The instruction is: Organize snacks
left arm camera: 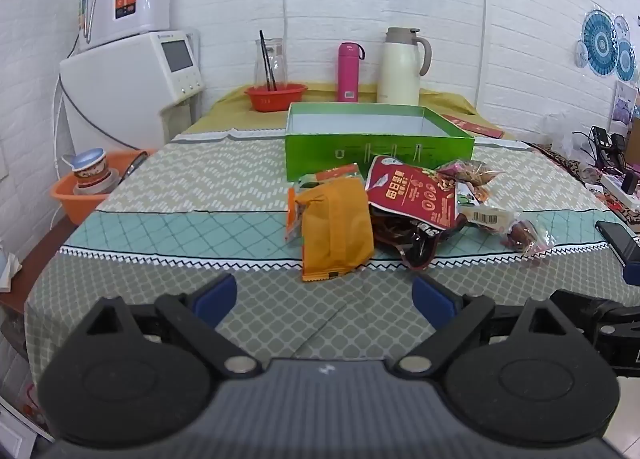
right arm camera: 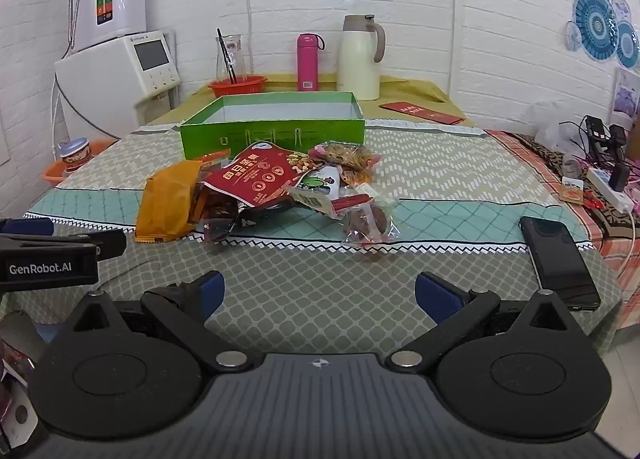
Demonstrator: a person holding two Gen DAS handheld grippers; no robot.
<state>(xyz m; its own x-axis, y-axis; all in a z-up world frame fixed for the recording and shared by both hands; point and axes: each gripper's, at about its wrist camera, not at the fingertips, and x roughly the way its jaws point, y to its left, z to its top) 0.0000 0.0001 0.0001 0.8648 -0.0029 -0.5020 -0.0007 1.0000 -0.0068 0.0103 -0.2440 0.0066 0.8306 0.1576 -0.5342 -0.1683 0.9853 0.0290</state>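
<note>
Left wrist: snack pile (left arm camera: 400, 203) lies beyond the wide-spread left tool (left arm camera: 324, 297)

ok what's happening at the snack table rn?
Nothing is held yet. The left claw and right claw are both open, above the tablecloth short of the snack pile. The packets lie heaped in front of the green box, which looks empty from here. A phone lies to the right.
</note>
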